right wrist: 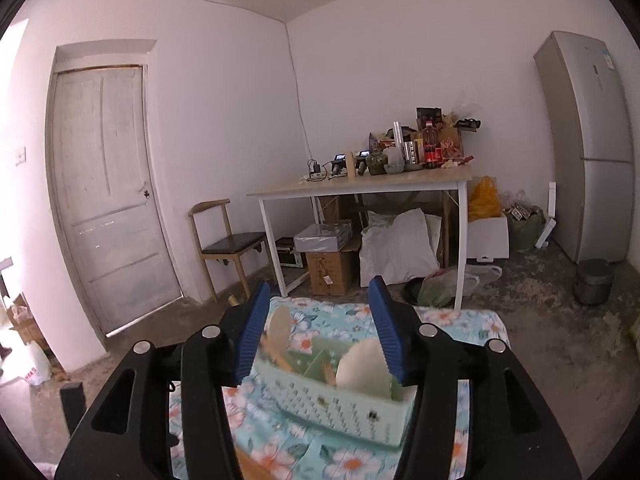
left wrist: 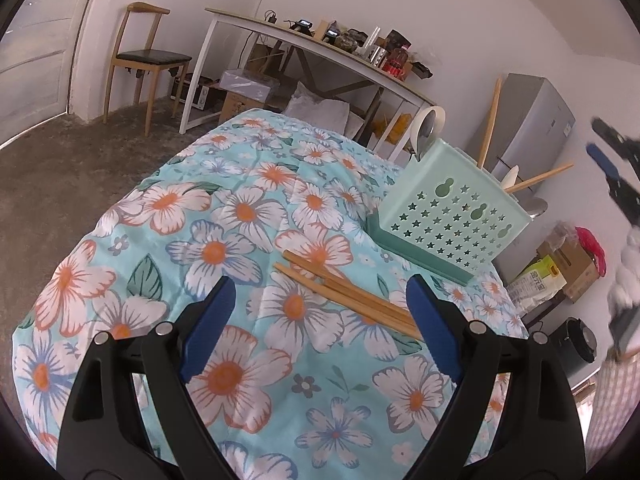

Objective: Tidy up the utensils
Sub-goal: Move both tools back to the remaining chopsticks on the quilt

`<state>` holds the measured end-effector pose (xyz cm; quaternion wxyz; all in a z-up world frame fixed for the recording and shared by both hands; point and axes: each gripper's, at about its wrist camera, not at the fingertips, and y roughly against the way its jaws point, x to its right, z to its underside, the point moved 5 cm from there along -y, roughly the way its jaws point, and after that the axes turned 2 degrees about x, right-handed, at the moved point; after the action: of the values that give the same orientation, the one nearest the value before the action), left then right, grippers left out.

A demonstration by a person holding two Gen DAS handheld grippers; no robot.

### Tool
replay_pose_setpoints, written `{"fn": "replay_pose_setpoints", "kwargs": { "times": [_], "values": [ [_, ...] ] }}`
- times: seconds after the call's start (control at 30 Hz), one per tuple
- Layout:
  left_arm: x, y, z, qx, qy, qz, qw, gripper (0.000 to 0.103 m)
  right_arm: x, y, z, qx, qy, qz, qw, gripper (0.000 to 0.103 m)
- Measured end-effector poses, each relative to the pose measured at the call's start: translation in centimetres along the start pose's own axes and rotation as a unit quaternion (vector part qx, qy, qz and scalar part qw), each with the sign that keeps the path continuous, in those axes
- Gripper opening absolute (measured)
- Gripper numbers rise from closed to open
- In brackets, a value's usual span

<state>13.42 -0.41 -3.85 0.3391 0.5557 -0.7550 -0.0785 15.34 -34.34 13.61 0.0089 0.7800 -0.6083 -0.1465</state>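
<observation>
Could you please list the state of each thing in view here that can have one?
Left gripper: open, empty, over the cloth.
Right gripper: open, nothing between its pads, above the holder.
Green utensil holder: upright, partly filled with utensils.
Loose chopsticks: lying flat on the floral cloth, outside the holder.
Door: closed.
Fridge: closed.

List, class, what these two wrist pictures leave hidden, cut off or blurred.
1. Mint-green perforated plastic utensil caddy: its inside is hidden by its own wall in the left wrist view.
2. Wooden chopsticks on the floral cloth: their near ends are hidden behind a blue finger pad.
3. Right gripper: motion-blurred and cut off at the left wrist view's edge.
4. Caddy contents: blurred in the right wrist view.
</observation>
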Motion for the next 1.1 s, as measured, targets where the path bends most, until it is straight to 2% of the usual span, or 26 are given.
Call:
{"fn": "replay_pose_setpoints", "kwargs": {
  "times": [0.07, 0.1, 0.23, 0.3, 0.37, 0.47, 0.57, 0.7, 0.93, 1.07, 1.1],
  "values": [
    [0.2, 0.2, 0.0, 0.002, -0.001, 0.0, 1.0, 0.083, 0.0, 0.7, 1.5, -0.011, -0.013, -0.007, 1.0, 0.056],
    [0.4, 0.2, 0.0, 0.002, -0.002, 0.001, 1.0, 0.083, 0.0, 0.8, 2.7, -0.023, -0.019, -0.01, 1.0, 0.061],
    [1.0, 0.1, 0.3, -0.007, -0.004, 0.008, 0.9999, 0.083, 0.6, -0.5, 8.1, -0.099, -0.038, -0.006, 0.994, 0.072],
    [1.4, -0.1, 0.6, -0.016, 0.0, 0.02, 0.9997, 0.083, 1.3, -1.8, 11.8, -0.16, -0.051, 0.007, 0.986, 0.078],
    [1.5, -0.5, 0.9, -0.029, 0.015, 0.037, 0.9988, 0.083, 2.4, -2.9, 15.1, -0.215, -0.057, 0.034, 0.974, 0.078],
    [1.3, -1.2, 1.2, -0.046, 0.045, 0.054, 0.9964, 0.081, 4.2, -4.0, 18.7, -0.268, -0.081, 0.055, 0.958, 0.078],
    [1.1, -2.0, 1.5, -0.061, 0.074, 0.074, 0.9926, 0.075, 6.0, -4.4, 20.2, -0.278, -0.109, 0.06, 0.952, 0.078],
    [0.4, -3.6, 2.0, -0.087, 0.131, 0.104, 0.982, 0.063, 7.6, -4.4, 20.8, -0.274, -0.155, 0.046, 0.948, 0.078],
    [-1.6, -5.7, 1.7, -0.094, 0.213, 0.113, 0.9659, 0.049, 7.1, -3.6, 21.2, -0.26, -0.166, 0.029, 0.951, 0.086],
    [-3.1, -7.2, 1.2, -0.097, 0.279, 0.103, 0.9498, 0.031, 7.5, -3.6, 21.2, -0.255, -0.178, 0.018, 0.95, 0.087],
    [-3.3, -7.4, 1.1, -0.096, 0.289, 0.103, 0.9471, 0.029, 7.6, -3.6, 21.2, -0.253, -0.183, 0.015, 0.95, 0.087]
  ]
}}
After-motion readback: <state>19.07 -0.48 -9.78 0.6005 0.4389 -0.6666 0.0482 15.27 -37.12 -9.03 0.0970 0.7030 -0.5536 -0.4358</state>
